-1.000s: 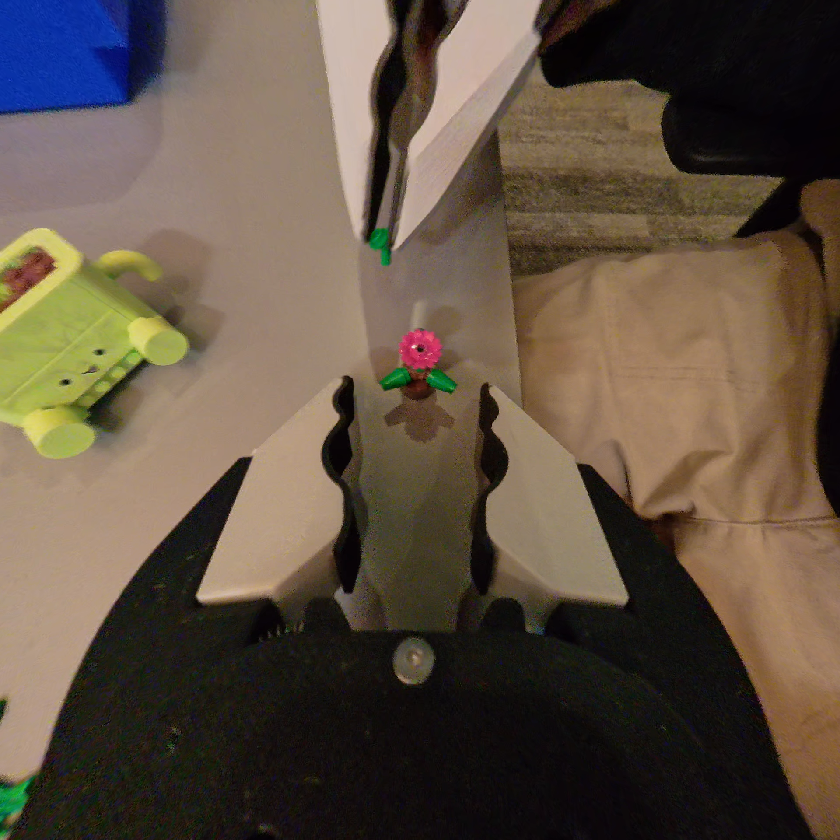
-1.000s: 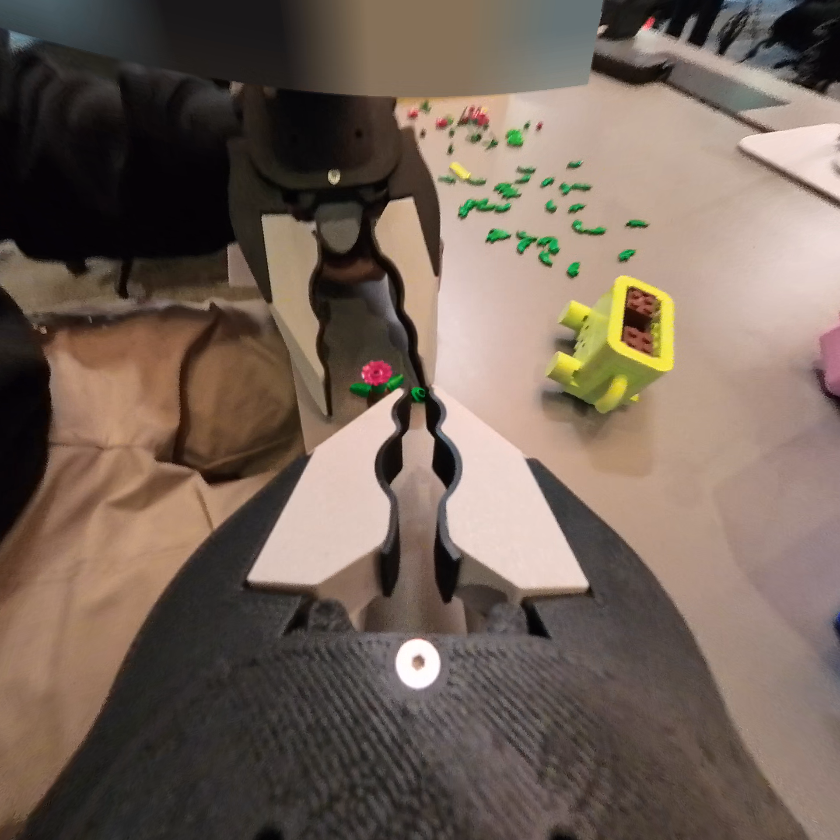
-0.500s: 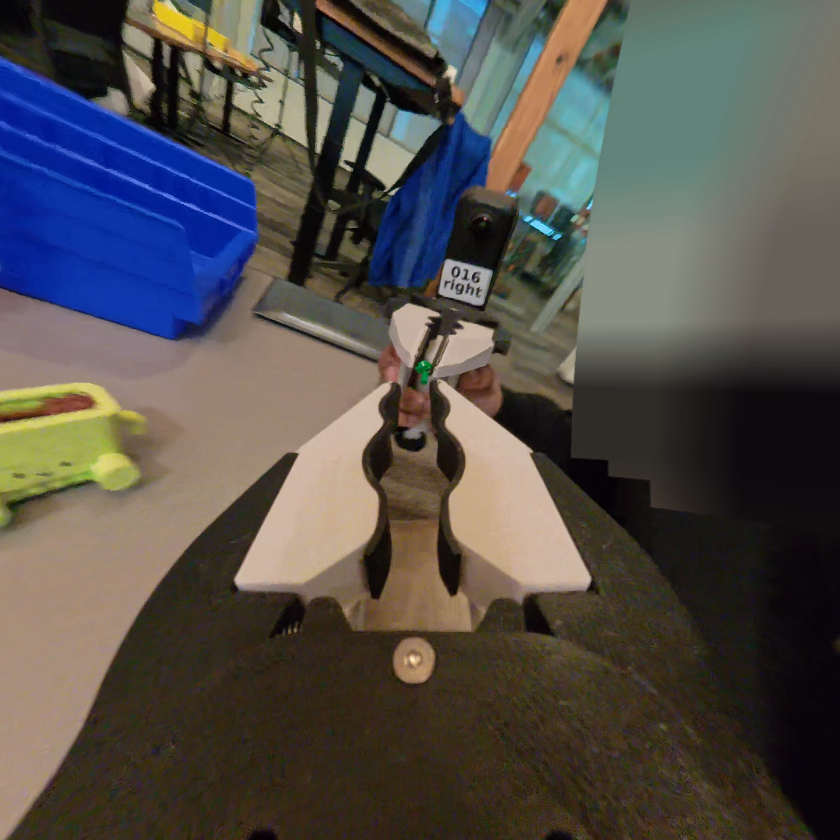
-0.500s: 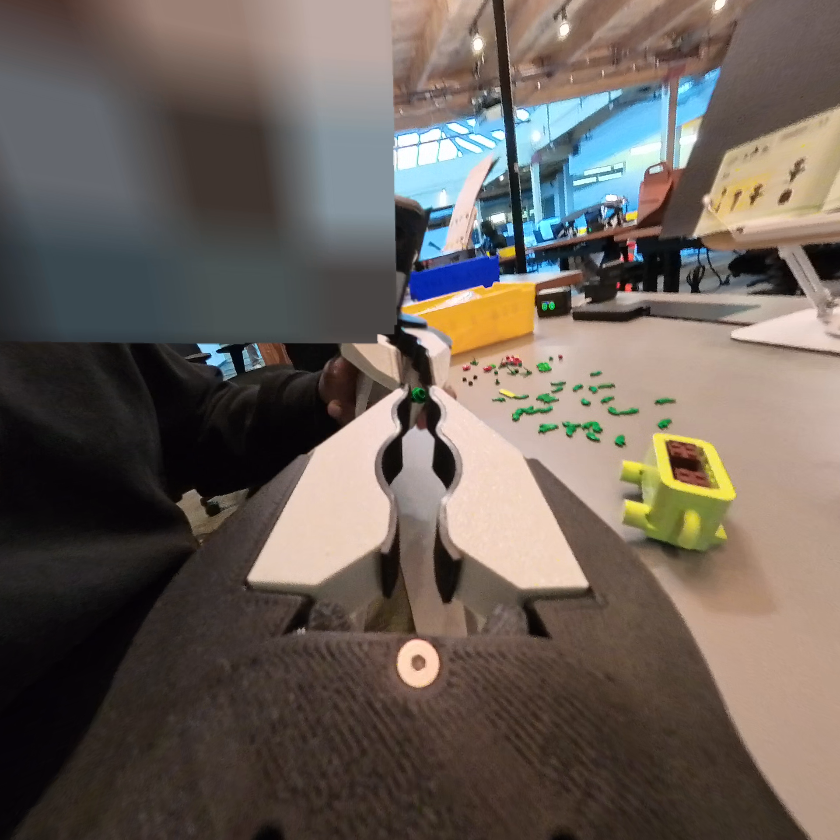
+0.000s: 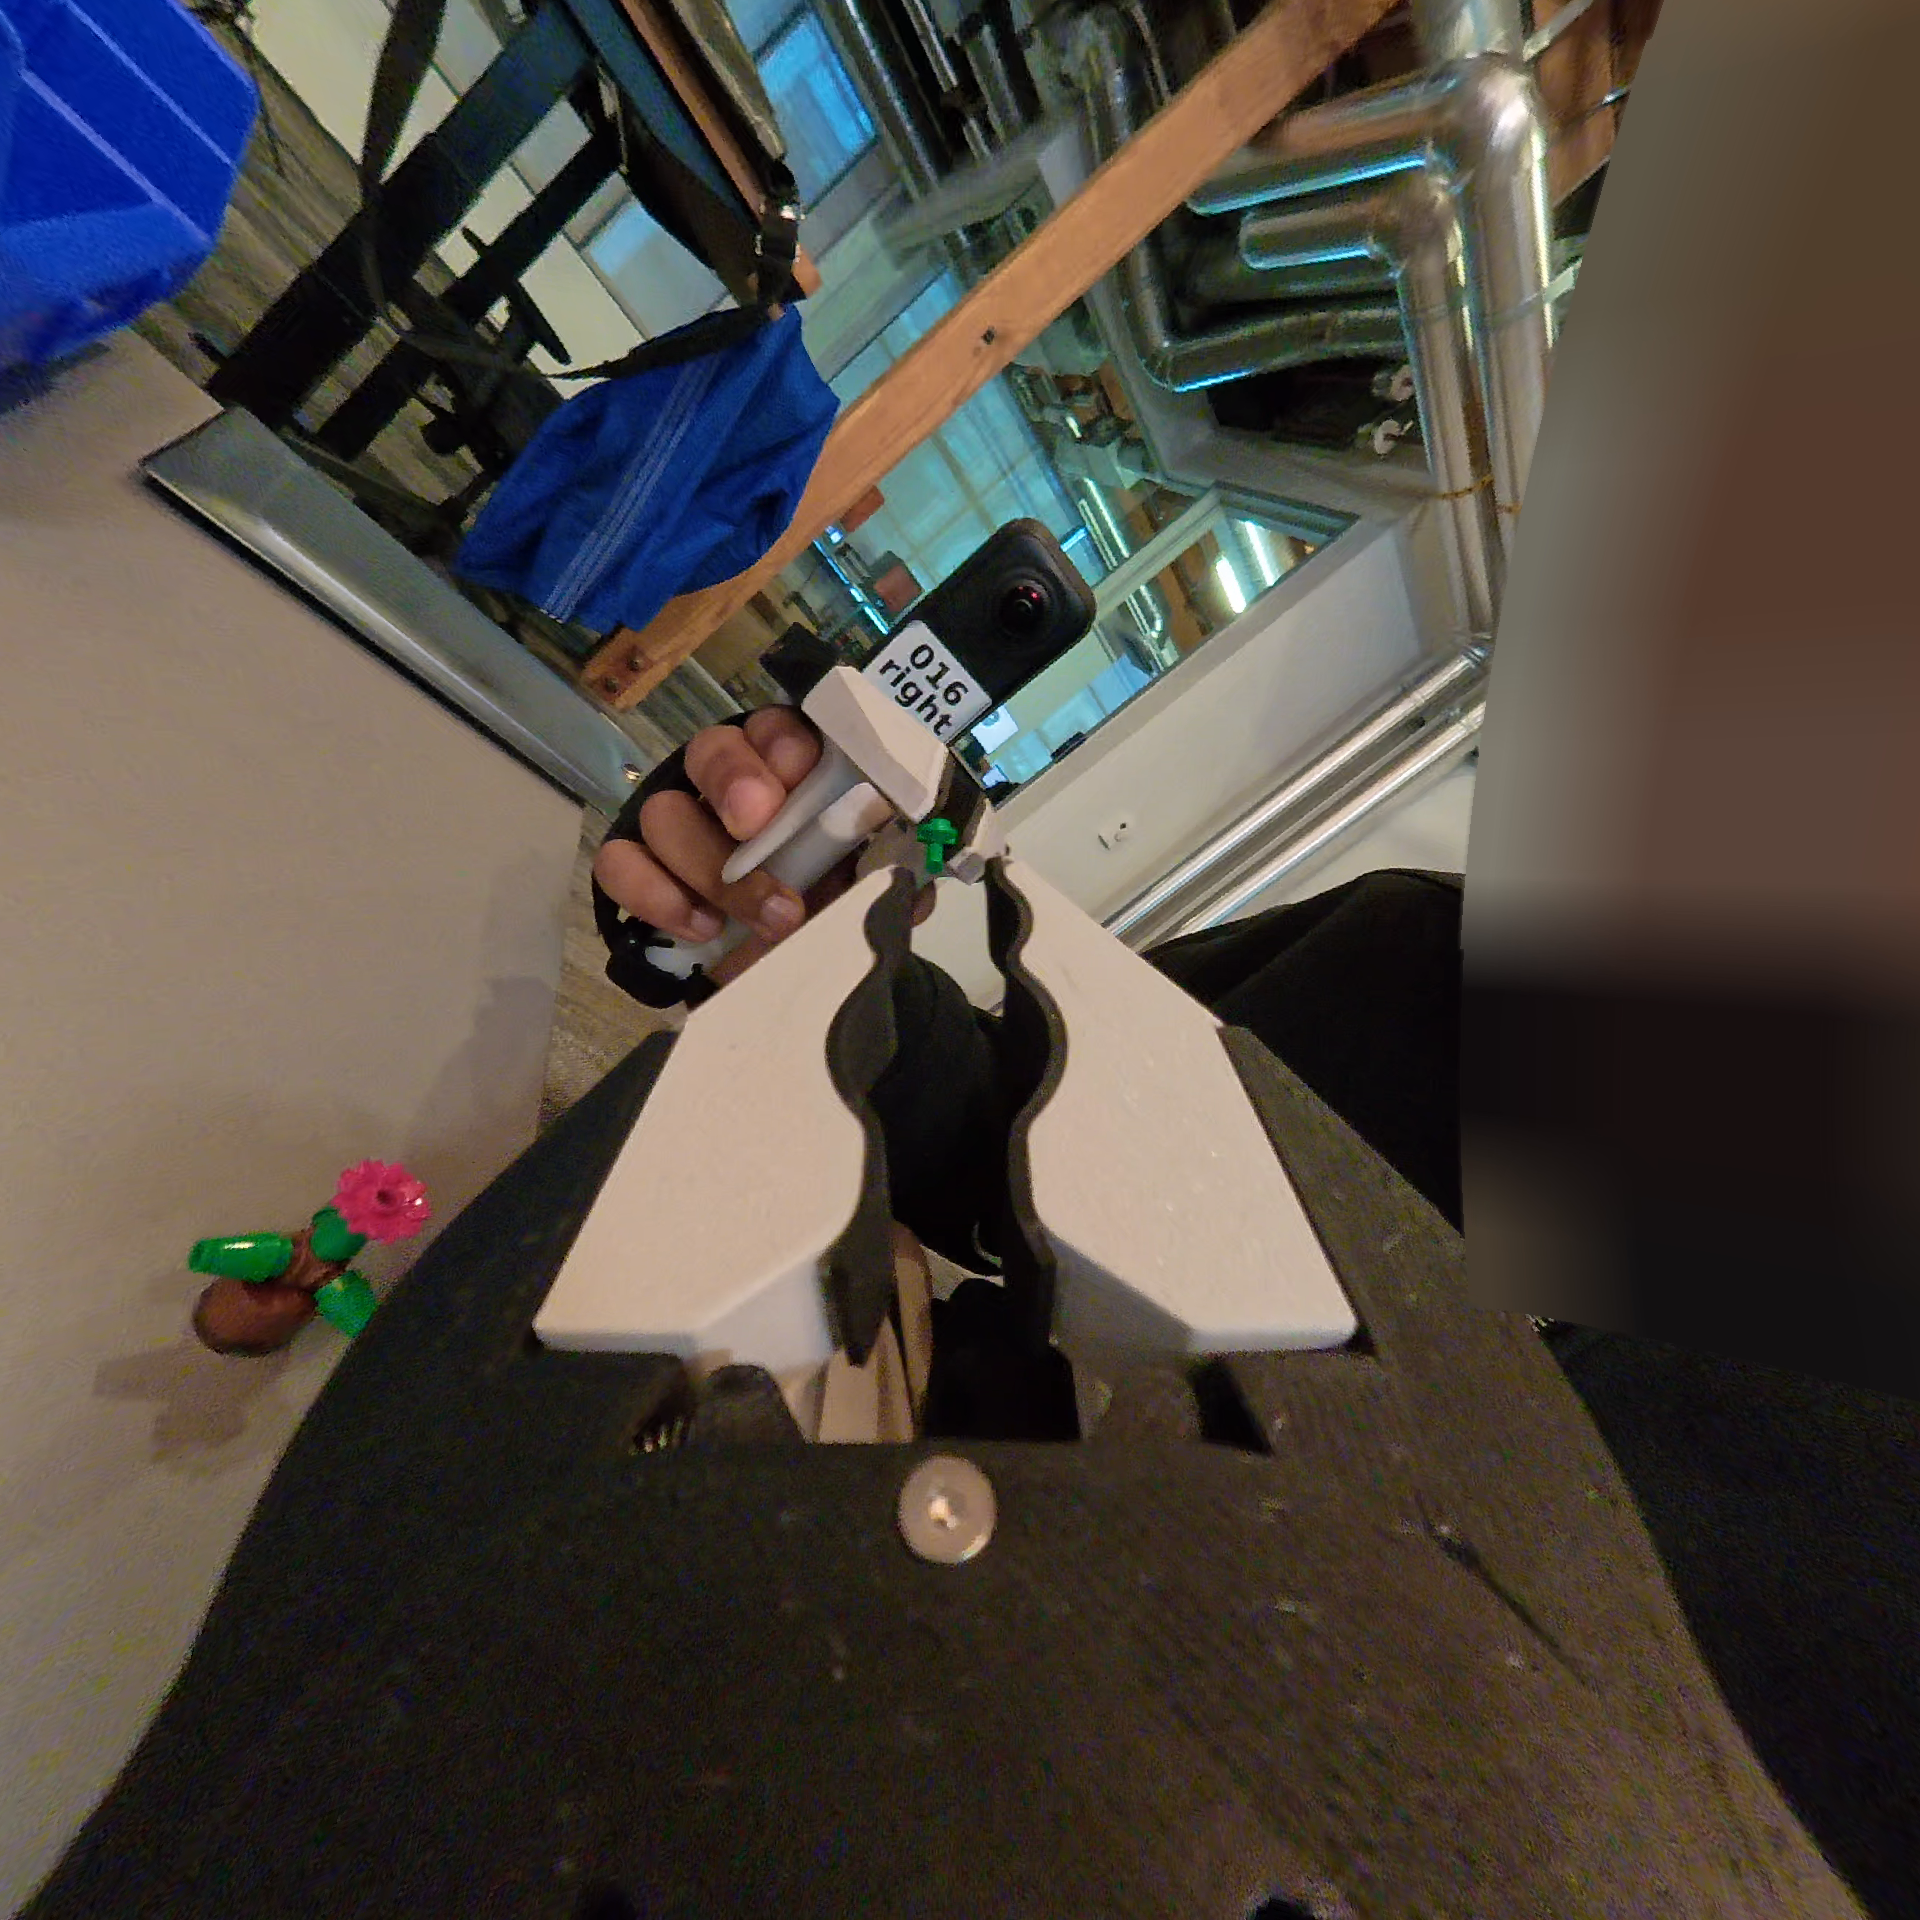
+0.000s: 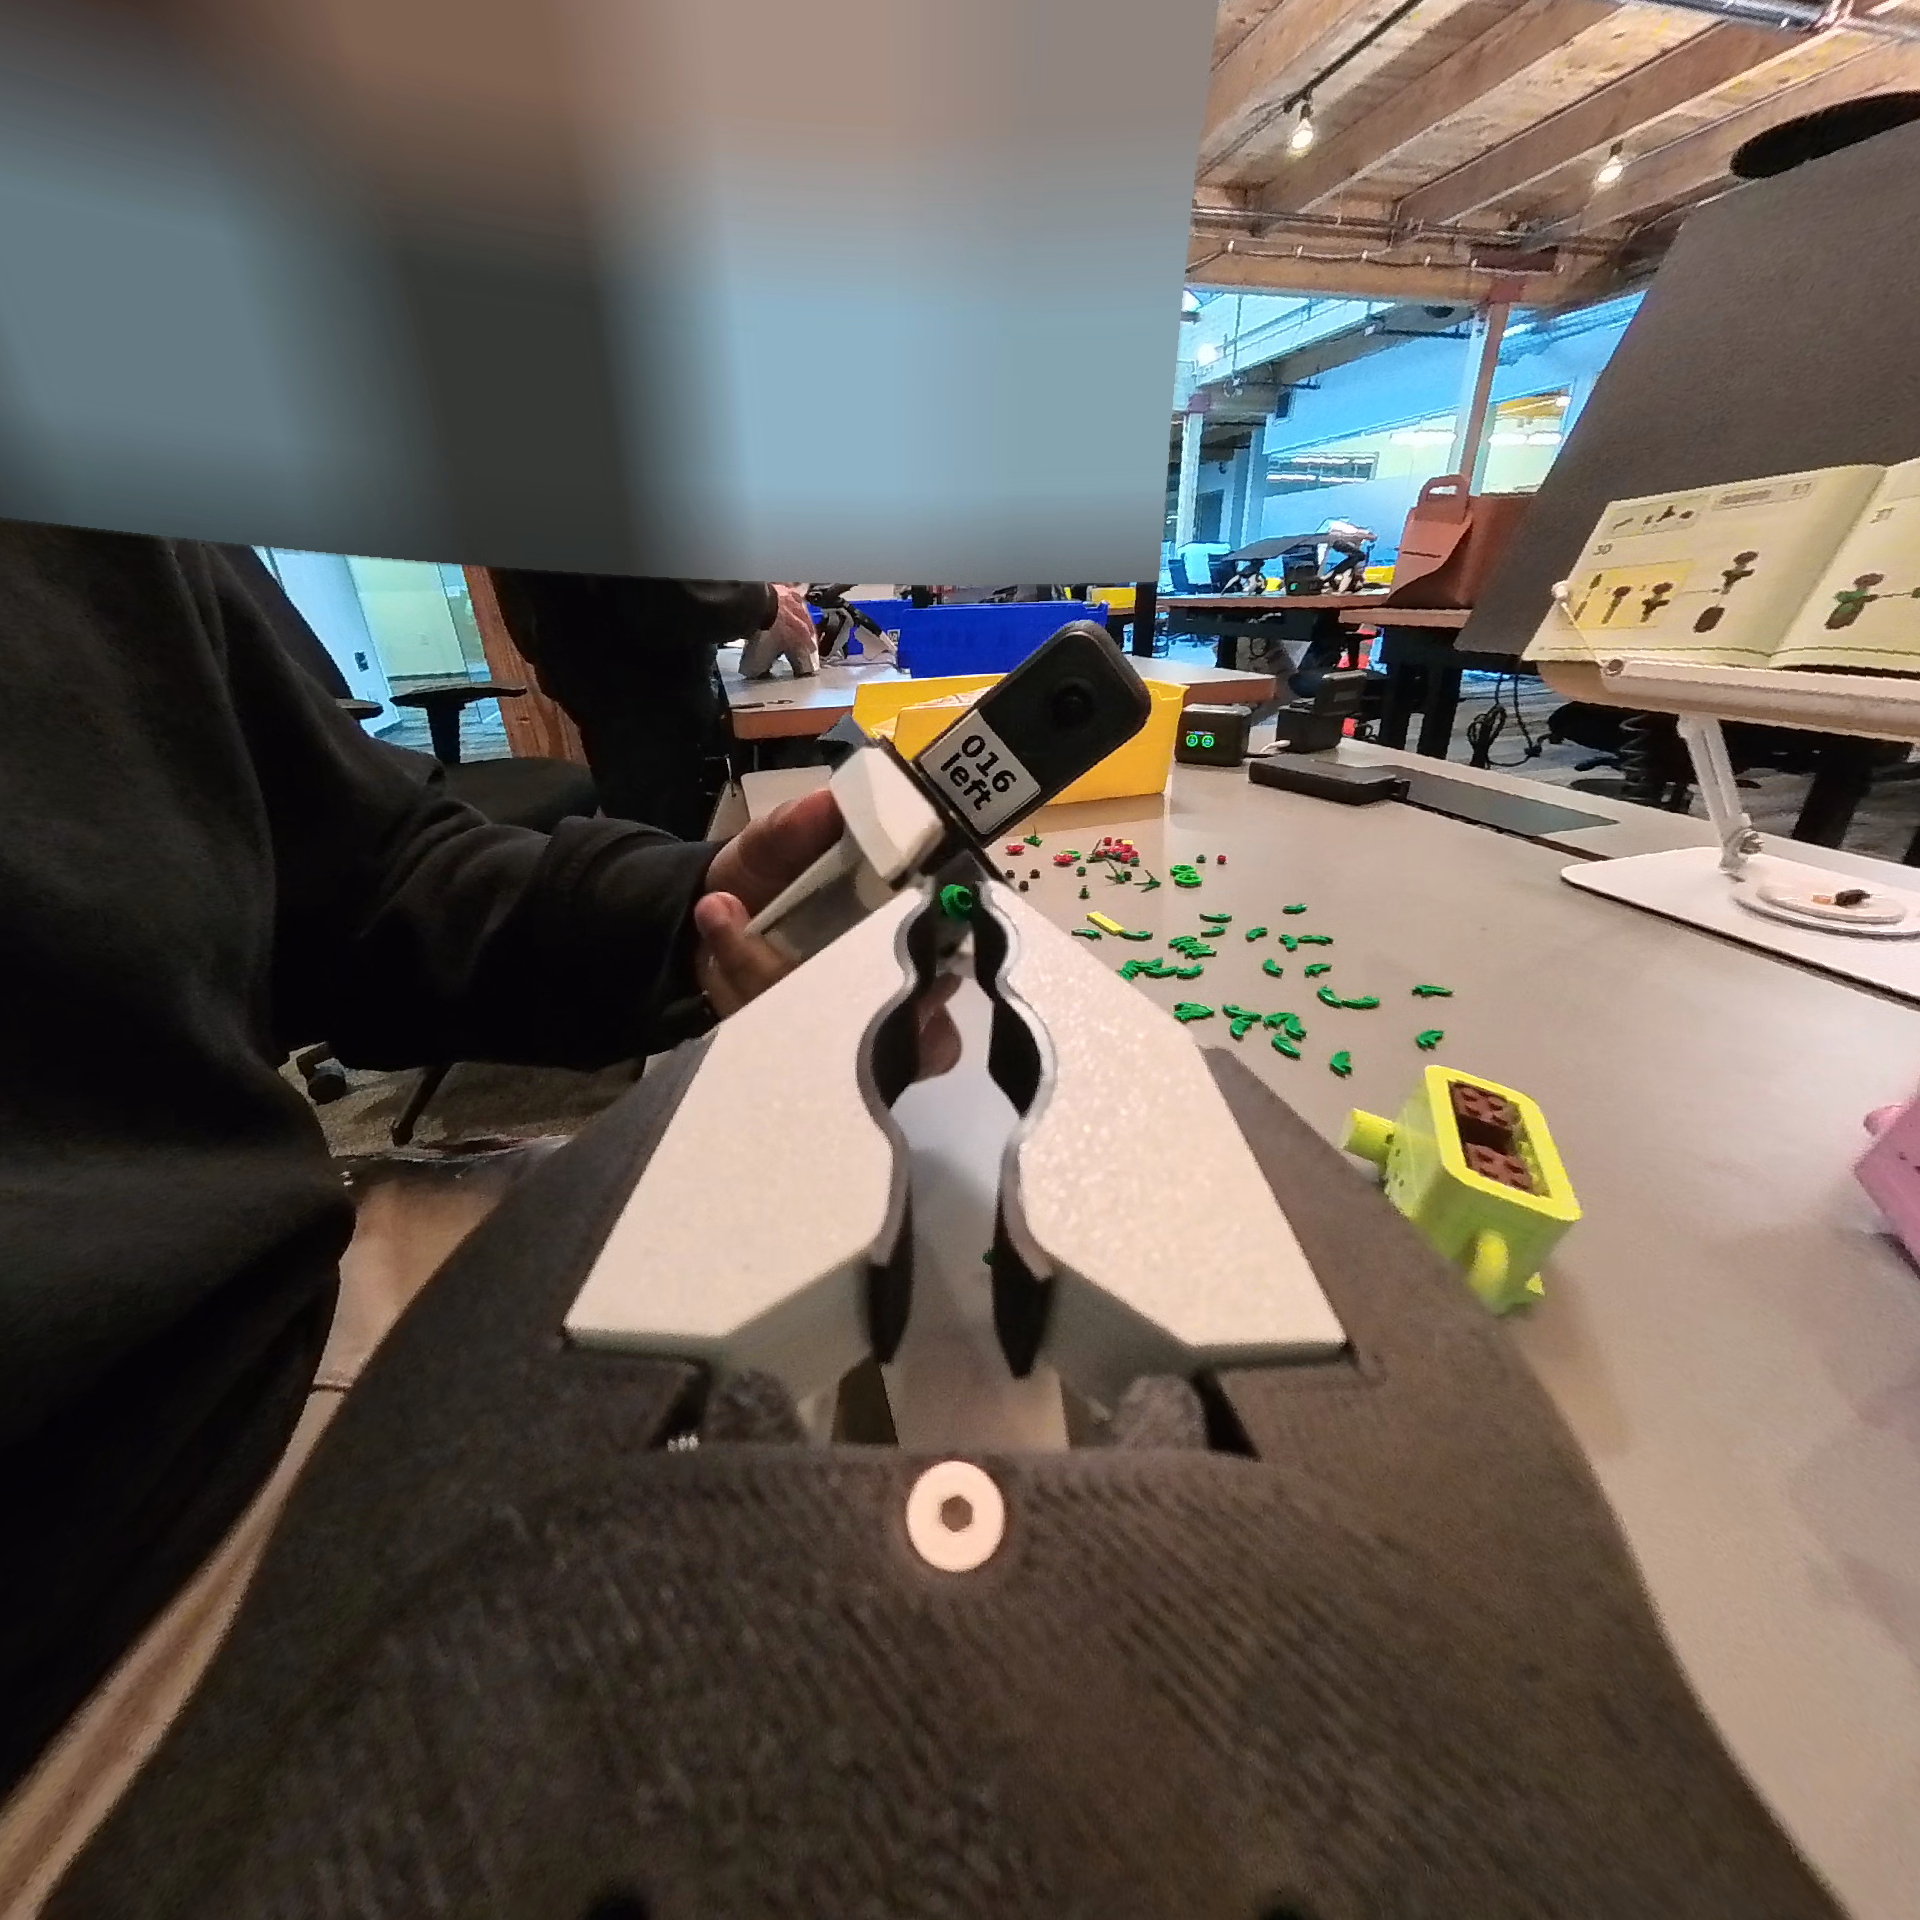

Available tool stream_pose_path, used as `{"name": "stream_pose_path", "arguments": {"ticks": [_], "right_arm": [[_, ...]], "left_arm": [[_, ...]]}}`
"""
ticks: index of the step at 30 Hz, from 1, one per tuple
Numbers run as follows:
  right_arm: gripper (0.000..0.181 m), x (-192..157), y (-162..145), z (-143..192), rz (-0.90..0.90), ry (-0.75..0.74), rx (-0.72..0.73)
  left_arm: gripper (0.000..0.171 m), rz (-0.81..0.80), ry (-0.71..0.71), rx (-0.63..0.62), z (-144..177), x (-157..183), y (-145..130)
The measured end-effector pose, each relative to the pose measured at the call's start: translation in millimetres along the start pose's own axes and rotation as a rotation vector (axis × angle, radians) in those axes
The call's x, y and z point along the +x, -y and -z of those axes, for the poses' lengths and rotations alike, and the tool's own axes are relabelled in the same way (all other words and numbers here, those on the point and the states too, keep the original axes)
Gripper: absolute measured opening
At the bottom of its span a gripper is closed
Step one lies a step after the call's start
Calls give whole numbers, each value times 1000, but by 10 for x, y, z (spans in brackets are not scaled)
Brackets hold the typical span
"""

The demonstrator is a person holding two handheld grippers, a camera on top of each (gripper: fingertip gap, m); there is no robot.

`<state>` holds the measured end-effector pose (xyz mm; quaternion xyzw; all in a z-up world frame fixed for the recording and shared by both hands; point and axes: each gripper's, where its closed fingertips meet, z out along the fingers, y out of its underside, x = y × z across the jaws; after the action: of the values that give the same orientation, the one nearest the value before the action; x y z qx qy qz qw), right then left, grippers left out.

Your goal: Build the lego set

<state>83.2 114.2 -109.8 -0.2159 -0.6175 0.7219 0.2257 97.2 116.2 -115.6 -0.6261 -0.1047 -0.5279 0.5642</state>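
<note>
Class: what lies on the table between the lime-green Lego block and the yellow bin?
Loose green Lego pieces, with some red ones nearer the yellow bin, scattered on the table; the right wrist view shows this.

Looks like a big open workshop or lab space: exposed timber ceiling beams (image 6: 1455,94) overhead, shiny metal ducts (image 5: 1382,208) up beyond the claw, rows of work tables (image 6: 1299,603) farther back, plus blue (image 5: 94,156) and yellow parts bins (image 6: 1101,748) (definitely not anyone's home).
</note>
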Motion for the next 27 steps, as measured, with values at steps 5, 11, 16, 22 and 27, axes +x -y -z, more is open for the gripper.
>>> {"name": "stream_pose_path", "arguments": {"ticks": [5,11,16,22,27], "right_arm": [[4,-14,-26,8,10,12,-7],[3,-45,-54,29,51,27,-31],[4,-41,-105,27,135,-3,-89],[4,-9,-178,18,209,-48,-164],[15,60,-177,31,96,-49,-128]], "left_arm": [[2,14,-8,10,1,-29,-7],[6,-1,-5,-13,-7,-21,-43],[2,4,33,-11,2,-90,-44],[0,-70,111,-37,29,-159,-44],[0,-225,226,-68,67,-246,-37]]}}
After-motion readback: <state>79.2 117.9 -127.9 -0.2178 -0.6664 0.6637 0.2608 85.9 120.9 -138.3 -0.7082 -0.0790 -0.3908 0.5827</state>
